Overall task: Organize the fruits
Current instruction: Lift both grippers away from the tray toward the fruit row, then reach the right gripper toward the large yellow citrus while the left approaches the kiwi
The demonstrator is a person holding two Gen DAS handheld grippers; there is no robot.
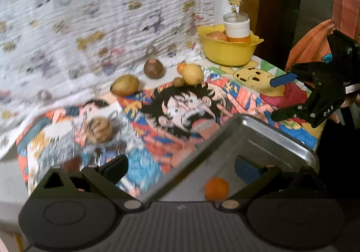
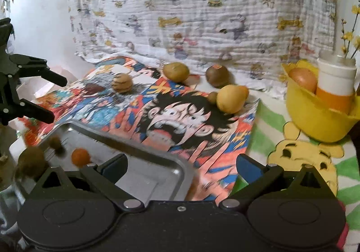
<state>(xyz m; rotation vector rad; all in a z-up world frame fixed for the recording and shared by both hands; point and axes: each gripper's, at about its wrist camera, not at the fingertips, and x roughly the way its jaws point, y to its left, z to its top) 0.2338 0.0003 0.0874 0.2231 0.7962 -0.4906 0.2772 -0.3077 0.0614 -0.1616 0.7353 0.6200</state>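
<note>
Left wrist view: left gripper (image 1: 181,167) spread wide, nothing between the fingers, hanging over the near corner of the metal tray (image 1: 265,137). Small orange fruit (image 1: 216,188) sits inside the tray, just ahead of the right finger. Out on the cartoon-print cloth (image 1: 180,108): a ridged tan fruit (image 1: 100,129) at left (blurred), a yellow-green fruit (image 1: 125,85) further back, a brown round fruit (image 1: 154,68) behind it, and a yellow pear (image 1: 192,73) w/ a tiny brown fruit (image 1: 179,81) touching its left side. Yellow bowl (image 1: 227,50) at the far edge holds an orange-ish fruit and a white-and-orange cup (image 1: 237,30) w/ a sprig of yellow flowers. Right gripper (image 1: 285,96) comes in from the right edge, fingers apart, empty, above the cloth.

Right wrist view: right gripper (image 2: 181,167) also released, fingers wide, over the tray's (image 2: 144,157) right end. In the tray: the small orange fruit (image 2: 80,157), plus two fuzzy brown fruits (image 2: 31,162) at the left end (blurred, can't tell what kind). Pear (image 2: 230,98), brown round fruit (image 2: 217,76), yellow-green fruit (image 2: 176,71) and ridged tan fruit (image 2: 122,82) all on the cloth, outside the tray. Yellow bowl (image 2: 315,121) at right. Left gripper (image 2: 52,98) at the left edge, fingers parted, empty.
</note>
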